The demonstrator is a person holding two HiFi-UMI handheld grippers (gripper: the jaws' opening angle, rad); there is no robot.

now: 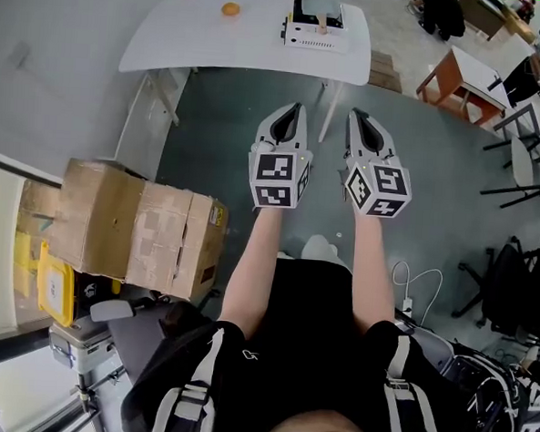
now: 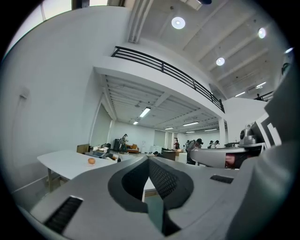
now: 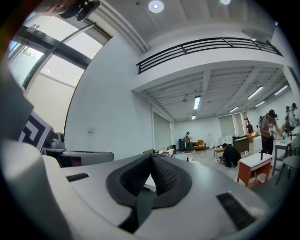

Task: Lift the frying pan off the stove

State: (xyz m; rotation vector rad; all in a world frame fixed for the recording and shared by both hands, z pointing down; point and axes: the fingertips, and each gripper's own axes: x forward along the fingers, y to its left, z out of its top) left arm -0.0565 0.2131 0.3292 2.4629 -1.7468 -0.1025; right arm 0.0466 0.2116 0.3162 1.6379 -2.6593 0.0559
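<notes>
A white table point(image 1: 198, 42) stands ahead of me. On its right part sits a white box-like appliance point(image 1: 315, 32) with something dark and pale on top; I cannot make out a frying pan there. My left gripper point(image 1: 295, 108) and right gripper point(image 1: 356, 114) are held side by side, level, short of the table's near edge and well apart from the appliance. In the left gripper view the jaws point(image 2: 149, 160) meet with nothing between them. In the right gripper view the jaws point(image 3: 151, 157) also meet on nothing.
An orange point(image 1: 230, 9) lies on the table's far side and also shows as a small orange point(image 2: 91, 161) in the left gripper view. A large cardboard box point(image 1: 133, 225) sits at my left. A small wooden table point(image 1: 461, 76), chairs point(image 1: 528, 172) and a white cable point(image 1: 416, 285) are at the right.
</notes>
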